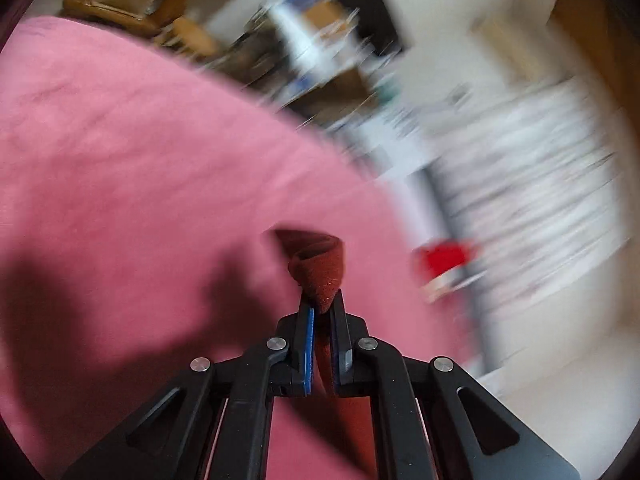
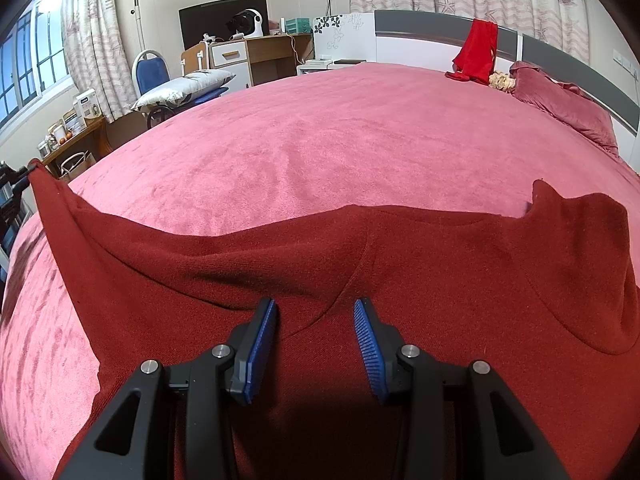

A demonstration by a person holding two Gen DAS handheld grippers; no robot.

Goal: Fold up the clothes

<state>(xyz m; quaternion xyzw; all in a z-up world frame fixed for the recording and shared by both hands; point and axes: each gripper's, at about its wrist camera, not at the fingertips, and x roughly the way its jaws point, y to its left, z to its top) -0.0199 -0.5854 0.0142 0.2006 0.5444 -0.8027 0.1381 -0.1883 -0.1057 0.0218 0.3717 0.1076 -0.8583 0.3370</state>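
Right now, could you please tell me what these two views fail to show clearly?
- Left wrist view: the room behind the pink bedspread is motion-blurred; nothing there can be identified.
- Left wrist view: the dark red garment is hidden below the left gripper, whose jaws pinch it.
- Right wrist view: the garment's near part is cut off beneath the open right gripper.

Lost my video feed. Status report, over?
Left gripper shut on dark red garment, corner lifted. Right gripper open over it, holding nothing. Garment spread on pink bedspread; nothing in the way.
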